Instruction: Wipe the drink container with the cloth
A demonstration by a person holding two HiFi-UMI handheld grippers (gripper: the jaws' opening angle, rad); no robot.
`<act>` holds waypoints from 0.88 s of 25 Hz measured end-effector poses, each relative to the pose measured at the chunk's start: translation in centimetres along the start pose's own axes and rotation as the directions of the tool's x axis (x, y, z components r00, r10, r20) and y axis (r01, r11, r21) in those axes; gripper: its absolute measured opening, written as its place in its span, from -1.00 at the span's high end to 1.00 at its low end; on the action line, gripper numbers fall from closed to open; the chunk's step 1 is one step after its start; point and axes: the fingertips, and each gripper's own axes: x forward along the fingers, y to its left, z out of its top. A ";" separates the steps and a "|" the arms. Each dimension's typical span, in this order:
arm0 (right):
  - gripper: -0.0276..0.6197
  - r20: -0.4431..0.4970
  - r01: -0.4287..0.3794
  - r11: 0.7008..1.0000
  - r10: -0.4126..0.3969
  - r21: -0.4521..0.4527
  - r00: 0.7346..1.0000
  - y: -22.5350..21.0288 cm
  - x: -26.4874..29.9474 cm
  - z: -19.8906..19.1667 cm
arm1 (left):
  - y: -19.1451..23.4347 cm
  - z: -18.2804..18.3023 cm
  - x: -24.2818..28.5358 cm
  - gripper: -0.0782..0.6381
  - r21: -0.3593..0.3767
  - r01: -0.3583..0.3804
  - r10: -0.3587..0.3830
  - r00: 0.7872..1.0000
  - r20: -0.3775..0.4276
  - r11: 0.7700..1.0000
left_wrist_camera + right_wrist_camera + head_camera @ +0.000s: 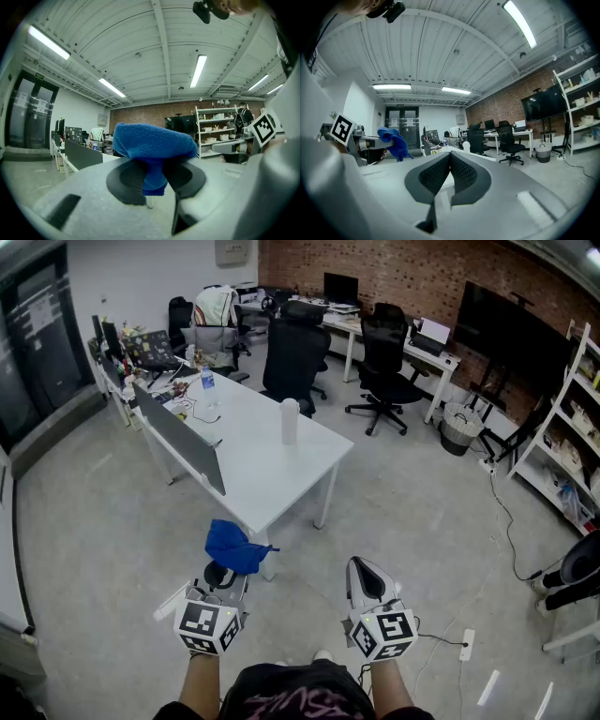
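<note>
My left gripper (225,570) is shut on a blue cloth (233,546), which bunches over its jaws near the white table's front corner. In the left gripper view the blue cloth (154,150) hangs between the dark pads of my left gripper (153,180). My right gripper (366,576) is shut with nothing in it; in its own view the right gripper (450,176) has its pads meeting. A white drink container (290,421) stands upright on the white table (262,474), well ahead of both grippers. It shows small as a white container (466,146) in the right gripper view, where the cloth (393,143) is at the left.
A grey divider panel (183,442) runs along the table's left side. A water bottle (208,386) and clutter lie at the far end. Black office chairs (296,352) stand behind the table. Shelving (572,427), a bin (459,427) and a floor power strip (466,645) are at the right.
</note>
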 end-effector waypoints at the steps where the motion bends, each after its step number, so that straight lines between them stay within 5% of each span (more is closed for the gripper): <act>1: 0.93 -0.001 0.001 1.000 -0.001 -0.001 1.000 0.0 0.2 0.1 | 0.1 0.1 0.1 0.50 -0.001 0.001 -0.001 1.000 0.000 1.000; 22: 0.93 0.021 0.033 0.999 -0.034 0.015 0.999 0.7 1.0 -0.6 | 1.5 -1.4 0.6 0.50 -0.003 0.049 -0.049 0.999 -0.022 0.999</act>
